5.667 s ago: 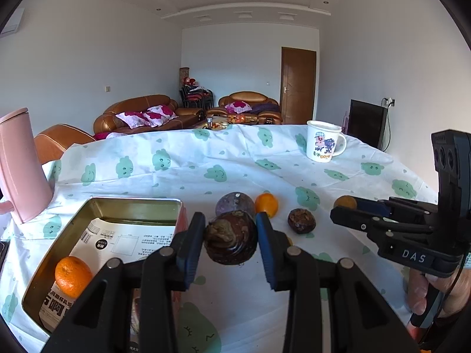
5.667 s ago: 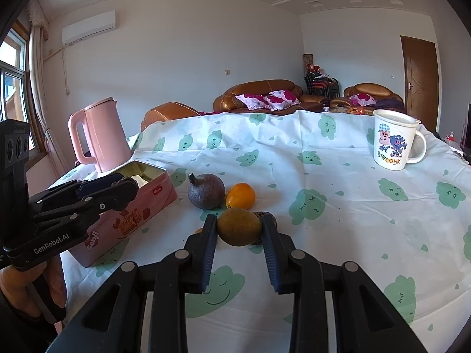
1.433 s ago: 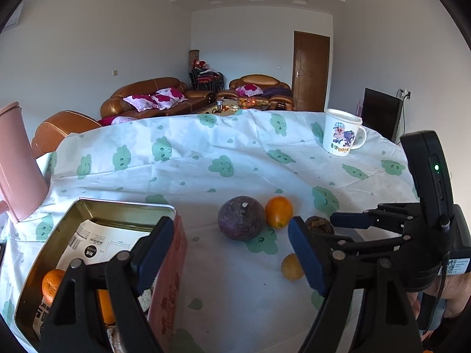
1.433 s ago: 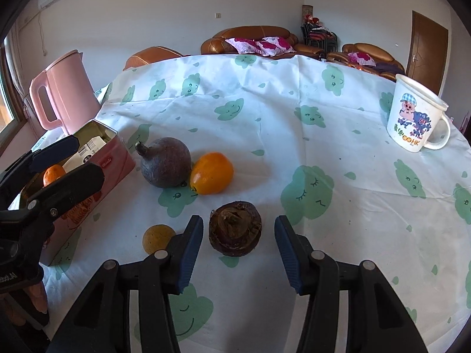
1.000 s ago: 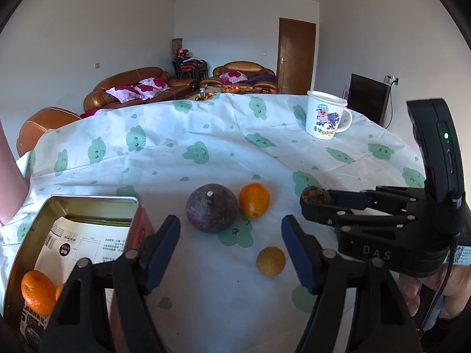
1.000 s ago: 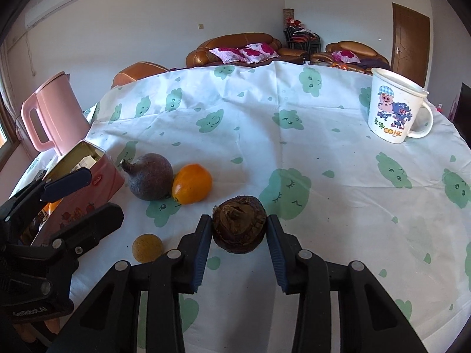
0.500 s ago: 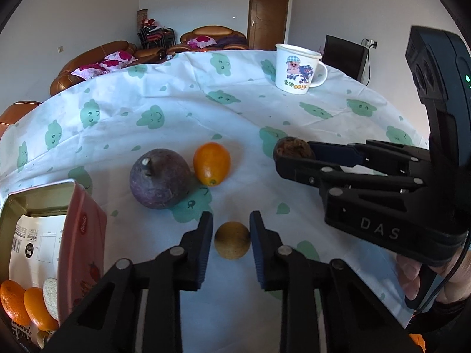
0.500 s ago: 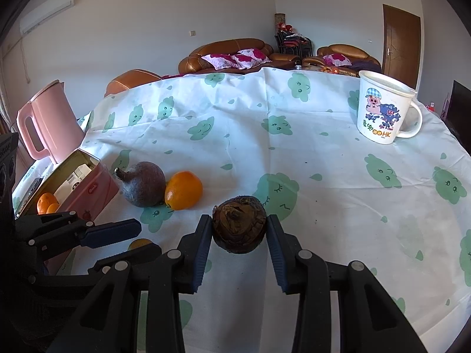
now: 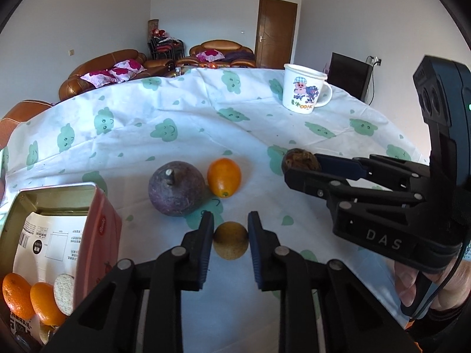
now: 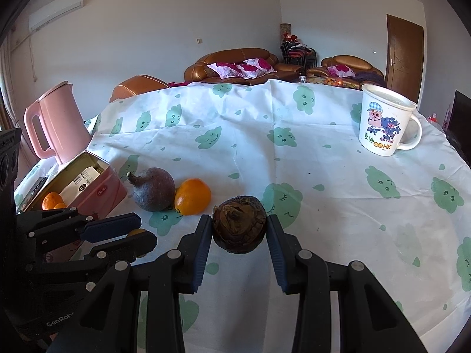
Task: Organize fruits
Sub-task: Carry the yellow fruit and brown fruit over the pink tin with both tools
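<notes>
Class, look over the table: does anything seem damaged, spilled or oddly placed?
Nothing is spilled. The dark brown fruit in the right gripper looks wrinkled and shrivelled, unlike the smooth orange fruit lying against the purple fruit.

Left gripper (image 9: 230,229) low, its 2 fingers pinched on the small brown fruit (image 9: 230,244); right gripper (image 10: 239,231), right of it, clamps the dark wrinkled fruit (image 10: 239,224).
</notes>
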The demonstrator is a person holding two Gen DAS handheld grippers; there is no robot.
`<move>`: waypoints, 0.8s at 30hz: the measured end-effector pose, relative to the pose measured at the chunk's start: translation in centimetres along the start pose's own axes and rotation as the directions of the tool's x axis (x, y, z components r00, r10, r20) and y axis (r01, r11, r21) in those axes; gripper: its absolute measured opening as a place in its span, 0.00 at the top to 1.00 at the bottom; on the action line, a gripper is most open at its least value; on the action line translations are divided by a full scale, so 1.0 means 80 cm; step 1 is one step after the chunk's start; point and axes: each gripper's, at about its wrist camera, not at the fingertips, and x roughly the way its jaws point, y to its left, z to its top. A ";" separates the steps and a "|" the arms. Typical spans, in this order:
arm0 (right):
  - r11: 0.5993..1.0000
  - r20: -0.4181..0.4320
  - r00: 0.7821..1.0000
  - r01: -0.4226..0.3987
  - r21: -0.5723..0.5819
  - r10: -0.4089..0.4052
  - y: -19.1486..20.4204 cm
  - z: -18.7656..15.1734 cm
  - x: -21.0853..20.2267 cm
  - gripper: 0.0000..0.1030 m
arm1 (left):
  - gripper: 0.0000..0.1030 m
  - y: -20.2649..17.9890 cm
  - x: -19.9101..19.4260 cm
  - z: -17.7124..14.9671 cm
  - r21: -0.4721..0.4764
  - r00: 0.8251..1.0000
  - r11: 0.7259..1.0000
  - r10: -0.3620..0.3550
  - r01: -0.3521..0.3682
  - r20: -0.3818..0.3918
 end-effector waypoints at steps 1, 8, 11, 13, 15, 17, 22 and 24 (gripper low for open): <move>1.000 0.008 1.000 -0.007 -0.003 0.007 0.001 0.000 -0.002 0.61 | 0.76 0.001 -0.004 0.000 -0.002 1.000 1.000 0.007 -0.007 0.015; 0.999 0.057 0.998 -0.025 -0.023 0.026 0.005 0.000 -0.013 0.61 | 0.76 0.007 -0.025 -0.002 -0.019 0.993 0.999 0.042 -0.040 0.107; 0.999 0.074 0.997 -0.030 -0.027 0.032 0.006 0.000 -0.017 0.61 | 0.76 0.008 -0.030 -0.002 -0.026 0.990 0.999 0.050 -0.047 0.132; 0.999 0.084 0.996 -0.031 -0.029 0.033 0.006 0.000 -0.019 0.61 | 0.76 0.007 -0.033 -0.002 -0.025 0.988 0.998 0.057 -0.054 0.144; 0.999 0.095 0.995 -0.030 -0.031 0.033 0.007 0.000 -0.022 0.61 | 0.76 0.006 -0.035 -0.003 -0.023 0.986 0.998 0.065 -0.063 0.155; 0.999 0.109 0.993 -0.031 -0.033 0.034 0.007 -0.001 -0.025 0.61 | 0.76 0.006 -0.038 -0.003 -0.023 0.983 0.997 0.071 -0.068 0.167; 0.999 0.139 0.990 -0.030 -0.042 0.035 0.009 -0.002 -0.032 0.61 | 0.76 0.008 -0.043 -0.004 -0.033 0.978 0.996 0.086 -0.081 0.191; 0.999 0.149 0.988 -0.030 -0.043 0.036 0.009 -0.002 -0.035 0.61 | 0.76 0.009 -0.045 -0.005 -0.038 0.975 0.996 0.090 -0.084 0.201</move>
